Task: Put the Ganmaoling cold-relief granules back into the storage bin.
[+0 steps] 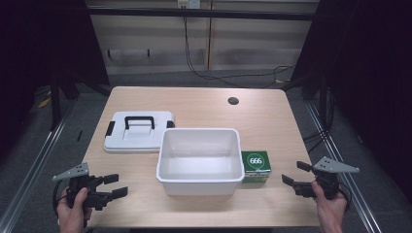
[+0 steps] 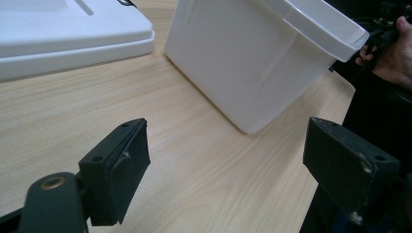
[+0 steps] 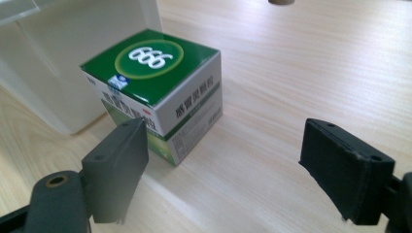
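Jaws spread wide and empty, the right gripper (image 1: 293, 181) is lining up on the green box (image 1: 256, 165) sitting beside the white bin (image 1: 200, 182) near the worktop's right edge, needing a level, square approach, while the open left gripper (image 1: 112, 187) is waiting.

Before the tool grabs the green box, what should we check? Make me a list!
1. Right tool open wide: ok.
2. Green box in front of it, nothing in between: ok.
3. Box standing flat on the table: ok.
4. Box beside the white tub, close to its wall; whether they touch: cannot tell.
5. Tub empty, ready for things: ok.
6. Lid off, lying beside the tub: ok.
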